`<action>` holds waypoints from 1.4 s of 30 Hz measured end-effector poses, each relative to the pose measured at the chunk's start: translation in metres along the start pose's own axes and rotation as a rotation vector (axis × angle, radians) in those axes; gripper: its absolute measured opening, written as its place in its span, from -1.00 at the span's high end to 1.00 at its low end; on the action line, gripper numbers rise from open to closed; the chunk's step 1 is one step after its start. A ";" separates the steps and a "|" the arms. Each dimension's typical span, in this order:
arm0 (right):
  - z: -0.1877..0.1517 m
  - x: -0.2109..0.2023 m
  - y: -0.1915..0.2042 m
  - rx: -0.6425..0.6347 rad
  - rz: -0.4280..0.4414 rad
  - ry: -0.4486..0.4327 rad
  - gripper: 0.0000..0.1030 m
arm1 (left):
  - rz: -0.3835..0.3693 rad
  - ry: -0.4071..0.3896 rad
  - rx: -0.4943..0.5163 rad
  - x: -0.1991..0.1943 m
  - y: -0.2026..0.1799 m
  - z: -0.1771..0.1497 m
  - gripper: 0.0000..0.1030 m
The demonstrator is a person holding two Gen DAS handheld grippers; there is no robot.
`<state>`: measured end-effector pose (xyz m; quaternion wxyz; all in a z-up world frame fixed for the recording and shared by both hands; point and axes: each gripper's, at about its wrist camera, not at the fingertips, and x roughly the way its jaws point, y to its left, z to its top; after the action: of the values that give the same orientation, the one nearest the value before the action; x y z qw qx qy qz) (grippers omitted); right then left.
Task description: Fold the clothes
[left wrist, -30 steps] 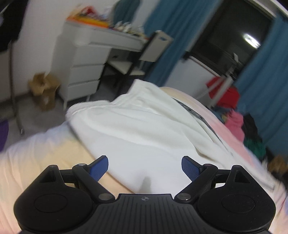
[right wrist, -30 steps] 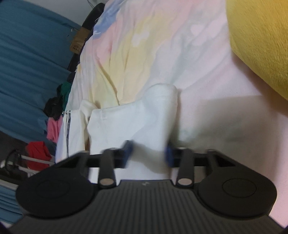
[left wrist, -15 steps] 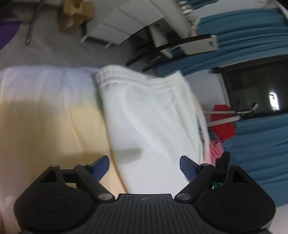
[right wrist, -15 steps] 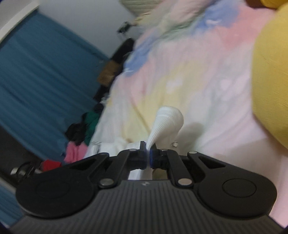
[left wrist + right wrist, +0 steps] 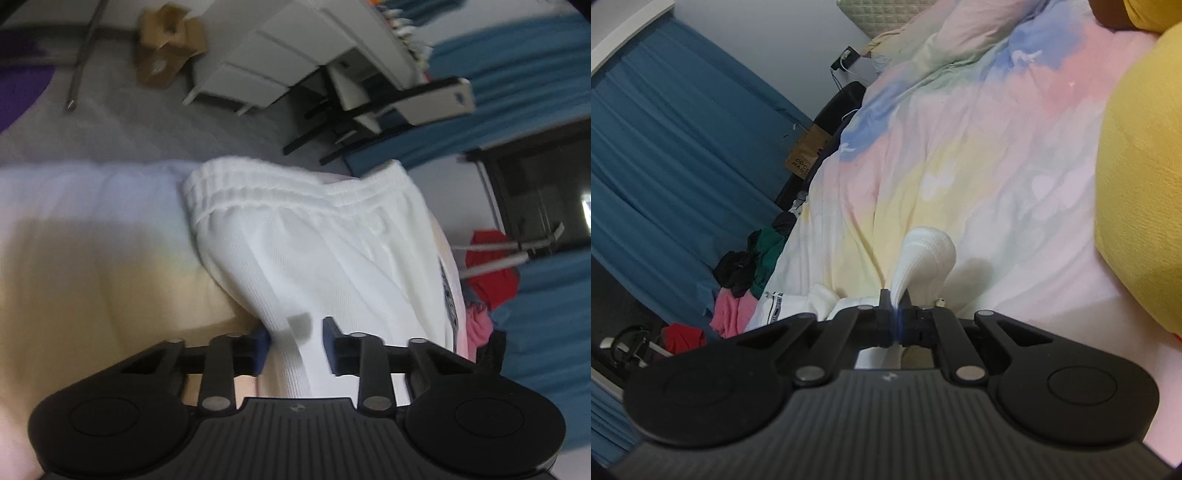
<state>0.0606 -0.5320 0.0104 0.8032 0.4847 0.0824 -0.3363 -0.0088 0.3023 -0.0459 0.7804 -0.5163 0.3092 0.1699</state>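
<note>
White trousers (image 5: 314, 243) with an elastic waistband lie on the pastel bed sheet (image 5: 81, 266); the waistband is at the far end near the bed's edge. My left gripper (image 5: 295, 345) is partly closed, with a fold of the white fabric between its blue pads, which still stand apart. My right gripper (image 5: 895, 314) is shut on a ribbed cuff (image 5: 925, 254) of the white trousers and holds it bunched up off the sheet (image 5: 960, 155).
A white drawer desk (image 5: 295, 55), a chair (image 5: 388, 107) and a cardboard box (image 5: 166, 44) stand on the floor beyond the bed. A yellow cushion (image 5: 1141, 192) lies to the right. Piled clothes (image 5: 742, 280) and blue curtains (image 5: 665, 166) are at left.
My left gripper's jaws have closed in around a fold of the trousers. My right gripper shut on the cuff a second ago and has held it raised since.
</note>
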 end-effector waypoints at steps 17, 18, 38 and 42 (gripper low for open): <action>0.035 -0.008 0.082 -0.088 0.125 -0.025 0.90 | -0.242 -0.123 0.175 -0.056 -0.099 0.032 0.96; 0.037 -0.001 0.098 -0.115 0.134 -0.034 0.90 | -0.249 -0.124 0.186 -0.052 -0.112 0.037 0.96; -0.072 0.324 0.264 -0.557 -0.059 0.024 0.88 | 0.088 -0.049 0.426 0.324 -0.311 0.098 0.95; -0.082 0.337 0.264 -0.599 -0.058 0.051 0.80 | 0.124 -0.026 0.485 0.344 -0.304 0.092 0.92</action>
<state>0.4961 -0.5385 0.0042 0.8982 0.2317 0.2118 -0.3076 0.4560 0.2430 -0.0340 0.8735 -0.2918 0.3618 0.1450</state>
